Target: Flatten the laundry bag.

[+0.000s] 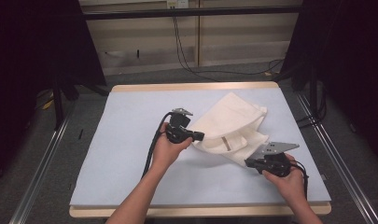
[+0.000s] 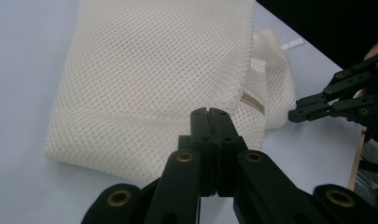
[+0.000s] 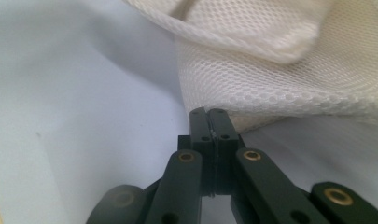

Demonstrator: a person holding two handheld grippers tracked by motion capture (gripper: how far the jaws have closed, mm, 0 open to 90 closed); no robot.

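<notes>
Mesh bag (image 1: 232, 122), cream-white, lies rumpled on the pale blue mat (image 1: 130, 154), right of centre and angled so one end points toward the far right corner. We see the left gripper (image 1: 199, 136) at the bag's near-left edge, held level in the left hand (image 1: 167, 148), cable trailing back along the forearm. In the left gripper view its jaws are pressed together with the tips right at the mesh hem (image 2: 130, 109); from here we can't tell if any fabric is pinched between them or if they just touch the edge. The zipper tape (image 2: 252, 101) shows as a tan strip just right of those tips. The right gripper (image 1: 250, 163) sits at the bag's near-right corner, held in the right hand (image 1: 289, 179), grey three-cornered plate on top. In the right gripper view its jaws are also fully together, tips at the lower hem of the mesh (image 3: 280, 70); a fold of fabric hangs over them, and we can't confirm a pinch there either. Both hands are well apart, bag between them. Mat rests on a wooden table (image 1: 196, 87).
</notes>
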